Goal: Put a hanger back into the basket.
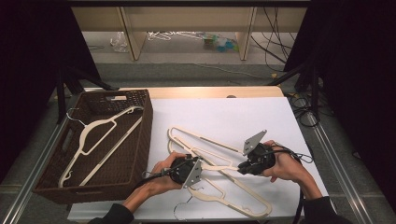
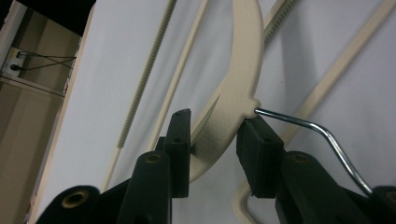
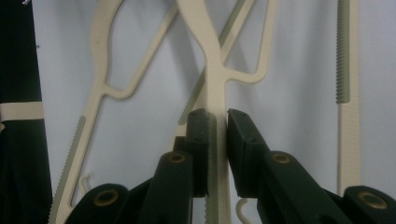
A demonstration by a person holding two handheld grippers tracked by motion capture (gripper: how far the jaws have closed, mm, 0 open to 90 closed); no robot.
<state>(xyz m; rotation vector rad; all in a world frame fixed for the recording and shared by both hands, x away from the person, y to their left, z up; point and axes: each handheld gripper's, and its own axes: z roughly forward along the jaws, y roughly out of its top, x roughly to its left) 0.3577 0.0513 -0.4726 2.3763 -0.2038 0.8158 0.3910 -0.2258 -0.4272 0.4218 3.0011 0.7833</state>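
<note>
Several cream plastic hangers lie tangled on the white sheet. My left gripper is shut on the neck of one cream hanger, right where its metal hook comes out; both pads press on the plastic. My right gripper is shut on the thin straight arm of a hanger, just below the point where that arm forks. Whether both grippers hold the same hanger I cannot tell. The two grippers face each other across the pile.
A brown wicker basket stands at the left of the table with one cream hanger lying in it. The white sheet is bare behind the pile. Beyond the table's far edge are shelf legs and cables on the floor.
</note>
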